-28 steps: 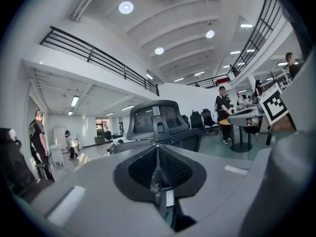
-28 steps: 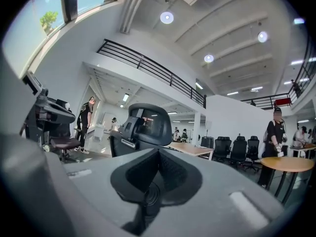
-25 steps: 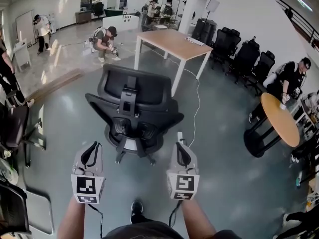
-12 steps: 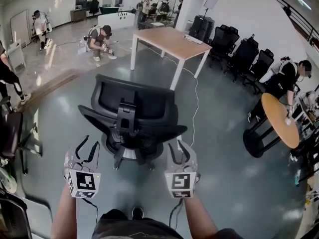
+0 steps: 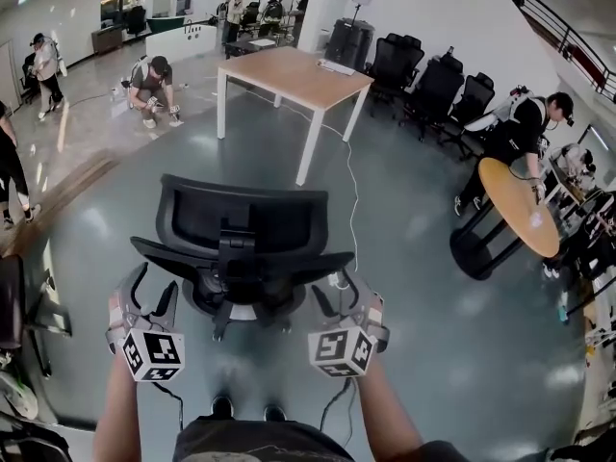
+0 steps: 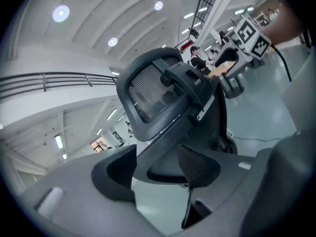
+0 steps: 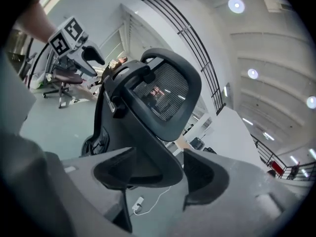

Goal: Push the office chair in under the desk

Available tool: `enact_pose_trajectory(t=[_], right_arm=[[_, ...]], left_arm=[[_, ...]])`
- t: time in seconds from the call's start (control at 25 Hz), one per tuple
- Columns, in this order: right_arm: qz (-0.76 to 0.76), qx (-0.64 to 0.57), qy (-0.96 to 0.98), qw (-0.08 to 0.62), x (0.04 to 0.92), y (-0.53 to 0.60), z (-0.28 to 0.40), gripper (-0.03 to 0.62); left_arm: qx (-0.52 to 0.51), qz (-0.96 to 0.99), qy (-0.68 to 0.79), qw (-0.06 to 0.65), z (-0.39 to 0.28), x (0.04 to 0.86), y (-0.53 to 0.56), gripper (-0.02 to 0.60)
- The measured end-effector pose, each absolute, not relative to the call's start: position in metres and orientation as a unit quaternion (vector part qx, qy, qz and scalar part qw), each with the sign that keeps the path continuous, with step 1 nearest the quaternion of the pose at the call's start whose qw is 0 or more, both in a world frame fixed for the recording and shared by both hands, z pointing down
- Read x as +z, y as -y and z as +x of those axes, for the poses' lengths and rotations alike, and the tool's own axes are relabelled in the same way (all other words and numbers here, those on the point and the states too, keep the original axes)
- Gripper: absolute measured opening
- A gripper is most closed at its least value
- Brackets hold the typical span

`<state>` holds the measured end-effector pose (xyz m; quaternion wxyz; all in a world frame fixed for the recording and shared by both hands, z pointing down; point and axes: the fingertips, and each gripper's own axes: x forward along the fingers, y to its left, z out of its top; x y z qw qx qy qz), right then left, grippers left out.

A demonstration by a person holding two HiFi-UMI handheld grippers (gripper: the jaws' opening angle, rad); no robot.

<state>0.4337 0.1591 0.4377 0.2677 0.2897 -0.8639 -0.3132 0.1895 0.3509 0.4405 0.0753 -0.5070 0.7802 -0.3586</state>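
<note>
The black office chair (image 5: 241,229) stands with its back to me in the middle of the grey floor. The wooden desk (image 5: 289,70) with white legs is well beyond it. My left gripper (image 5: 149,292) is at the left wing of the chair's lower back, and my right gripper (image 5: 339,295) is at the right wing. Both have just been opening and stand open. In the left gripper view the chair (image 6: 153,90) fills the frame, and its dark back edge runs between the fingers of the left gripper (image 6: 157,174). The right gripper (image 7: 160,174) likewise straddles the chair's (image 7: 158,93) edge without pressing it.
A white cable (image 5: 354,200) trails across the floor from the desk to the chair's right side. A row of black chairs (image 5: 423,85) lines the far right wall. A round wooden table (image 5: 520,219) with a person stands right. People crouch and stand at the far left.
Both grippers have moved forward to the chair's lower back, rolled, and gone from shut to open. The chair now sits closer to me.
</note>
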Motion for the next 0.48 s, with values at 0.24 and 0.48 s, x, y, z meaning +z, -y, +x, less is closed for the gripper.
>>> enact_pose_trajectory(t=[0.24, 0.48], right_arm=[[0.309, -0.355, 0.827, 0.309, 0.450, -0.142, 0.419, 0.304], [0.308, -0.363, 0.808, 0.348, 0.465, -0.127, 0.411, 0.328]], left_arm=[[-0.424, -0.484, -0.759, 0.098, 0.161, 0.450, -0.336, 0.368], [-0.468, -0.472, -0.738, 0.120, 0.148, 0.457, -0.325, 0.380]])
